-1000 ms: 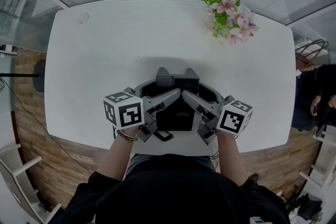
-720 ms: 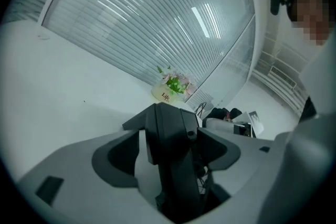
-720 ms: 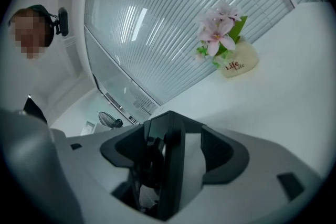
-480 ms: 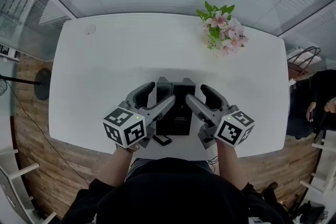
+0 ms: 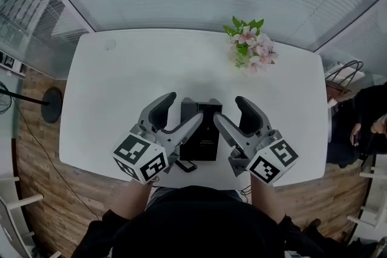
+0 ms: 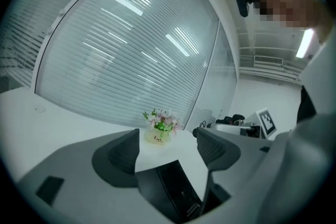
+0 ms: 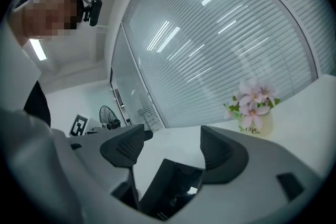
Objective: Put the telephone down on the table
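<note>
The black telephone [image 5: 202, 133] lies flat on the white table [image 5: 121, 87], near its front edge. Both grippers hover above it, apart from it. My left gripper [image 5: 182, 107] stands open over the phone's left side, with nothing between its jaws. Over the right side my right gripper [image 5: 228, 109] is open as well; its jaws have just been opening and hold nothing. In the left gripper view the telephone [image 6: 176, 194] shows below the empty left gripper [image 6: 167, 147]. The right gripper view shows the telephone [image 7: 170, 191] under the empty right gripper [image 7: 173, 147].
A small vase of pink flowers [image 5: 249, 48] stands at the table's far right. A small black object [image 5: 187, 165] lies at the front edge beside the phone. A fan stand [image 5: 51, 104] is on the floor to the left, a seated person [image 5: 369, 124] to the right.
Both grippers have risen from beside the telephone and rolled. The telephone has stayed on the table. The head camera has also pulled back and up.
</note>
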`<state>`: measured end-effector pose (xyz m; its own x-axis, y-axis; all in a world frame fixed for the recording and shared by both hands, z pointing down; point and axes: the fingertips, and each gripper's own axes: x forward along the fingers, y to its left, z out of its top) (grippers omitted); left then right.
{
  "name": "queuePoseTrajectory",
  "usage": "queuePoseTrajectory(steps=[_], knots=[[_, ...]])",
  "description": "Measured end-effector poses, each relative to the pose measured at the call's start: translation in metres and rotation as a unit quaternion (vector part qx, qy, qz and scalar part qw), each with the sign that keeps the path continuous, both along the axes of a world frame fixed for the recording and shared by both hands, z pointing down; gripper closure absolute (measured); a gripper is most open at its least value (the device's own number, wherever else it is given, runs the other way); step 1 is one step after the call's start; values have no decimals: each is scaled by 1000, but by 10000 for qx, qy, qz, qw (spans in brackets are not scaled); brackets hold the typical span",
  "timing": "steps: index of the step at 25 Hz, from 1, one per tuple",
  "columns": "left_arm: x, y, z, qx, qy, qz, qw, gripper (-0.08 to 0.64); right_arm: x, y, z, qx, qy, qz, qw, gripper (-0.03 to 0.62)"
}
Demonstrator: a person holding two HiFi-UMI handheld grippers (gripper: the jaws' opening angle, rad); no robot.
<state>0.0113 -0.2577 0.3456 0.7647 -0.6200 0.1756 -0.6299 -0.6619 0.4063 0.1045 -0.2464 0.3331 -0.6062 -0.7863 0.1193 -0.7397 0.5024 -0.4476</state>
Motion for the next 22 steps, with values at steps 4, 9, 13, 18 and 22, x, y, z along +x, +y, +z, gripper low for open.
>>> queuePoseTrajectory(steps=[4, 9, 13, 18, 22], knots=[[3, 0, -27, 408, -74, 25, 9991, 216, 3, 0, -29, 443, 136, 70, 9989, 268], [3, -1, -54, 751, -130, -10, 9971, 216, 6, 2, -56, 822, 184, 100, 9964, 273], [5, 0, -67, 925, -85, -7, 9957, 218, 4, 4, -70, 1051, 281, 108, 9940, 282], [5, 5, -77, 1119, -85, 24, 9937, 232, 5, 7, -79, 1211, 300, 145, 9921, 315], [2, 5, -85, 1291, -26, -54, 9916, 363, 5, 9, -83, 1312, 374, 147, 9905, 359]])
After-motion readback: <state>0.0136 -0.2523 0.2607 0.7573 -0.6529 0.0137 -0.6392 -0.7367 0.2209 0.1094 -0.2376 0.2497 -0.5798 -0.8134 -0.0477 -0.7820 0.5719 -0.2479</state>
